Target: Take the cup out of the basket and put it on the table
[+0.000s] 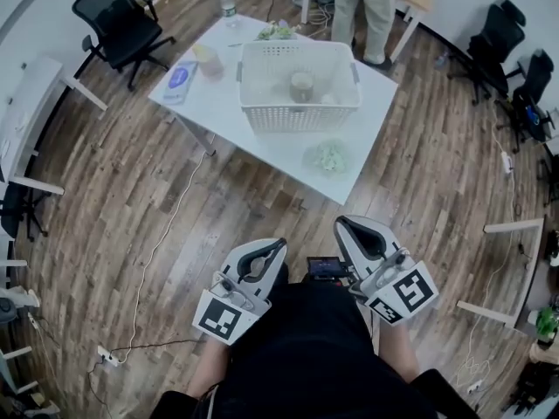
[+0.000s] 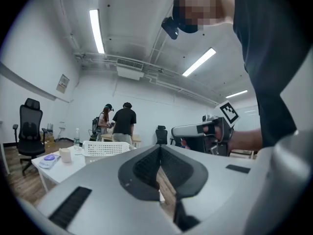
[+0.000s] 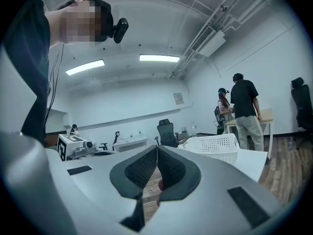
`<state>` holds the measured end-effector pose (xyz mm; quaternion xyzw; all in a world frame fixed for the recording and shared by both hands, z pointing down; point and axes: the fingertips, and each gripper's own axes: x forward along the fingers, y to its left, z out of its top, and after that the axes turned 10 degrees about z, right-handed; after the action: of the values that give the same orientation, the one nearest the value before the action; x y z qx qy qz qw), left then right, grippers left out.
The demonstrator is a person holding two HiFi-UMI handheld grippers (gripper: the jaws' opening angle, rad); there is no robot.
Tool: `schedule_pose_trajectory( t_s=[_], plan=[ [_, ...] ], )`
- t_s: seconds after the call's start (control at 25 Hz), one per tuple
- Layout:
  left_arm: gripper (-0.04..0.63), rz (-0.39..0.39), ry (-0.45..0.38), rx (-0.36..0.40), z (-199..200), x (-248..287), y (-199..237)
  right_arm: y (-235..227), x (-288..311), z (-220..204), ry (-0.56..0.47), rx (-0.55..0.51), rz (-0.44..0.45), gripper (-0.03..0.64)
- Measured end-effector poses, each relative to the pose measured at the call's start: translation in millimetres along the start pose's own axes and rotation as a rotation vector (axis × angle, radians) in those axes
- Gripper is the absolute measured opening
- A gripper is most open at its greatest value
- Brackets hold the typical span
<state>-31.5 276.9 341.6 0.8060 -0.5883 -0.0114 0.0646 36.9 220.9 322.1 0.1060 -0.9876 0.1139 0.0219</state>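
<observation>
A white perforated basket (image 1: 300, 84) stands on the white table (image 1: 279, 151), and a brownish cup (image 1: 302, 86) sits upright inside it. Both grippers are held close to the person's body over the wooden floor, well short of the table. The left gripper (image 1: 279, 244) is shut with nothing between its pads (image 2: 160, 146). Beside it, the right gripper (image 1: 341, 223) also has its pads together and holds nothing (image 3: 157, 147). Both gripper views show the basket ahead in the distance (image 2: 105, 148) (image 3: 215, 143); the cup is not visible in them.
On the table are also a beige container (image 1: 208, 59), a blue-purple flat item (image 1: 179, 78), a bottle (image 1: 228, 3) and a pale green bundle (image 1: 329, 156). A person (image 1: 367, 7) stands behind the table. Office chairs (image 1: 118, 20) (image 1: 507, 33) and a floor cable (image 1: 166, 234) surround it.
</observation>
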Motion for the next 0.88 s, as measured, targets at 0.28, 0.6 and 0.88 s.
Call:
schedule_pose_trajectory(
  t_s=[0.28,0.6,0.88],
  plan=[
    [0.011,0.025,0.032,-0.002,-2.3,-1.4,68.2,-13.8,41.2,1.8,0.014,0.008,-0.096,0.026],
    [0.009,0.024,0.083,-0.024,-11.7,38.1,99.6,-59.1,48.5,-6.3,0.051,0.040,-0.195,0.026],
    [0.011,-0.024,0.087,0.007,8.0,93.8,113.4,-118.1,53.9,13.1,-0.008,0.043,-0.244,0.026]
  ],
)
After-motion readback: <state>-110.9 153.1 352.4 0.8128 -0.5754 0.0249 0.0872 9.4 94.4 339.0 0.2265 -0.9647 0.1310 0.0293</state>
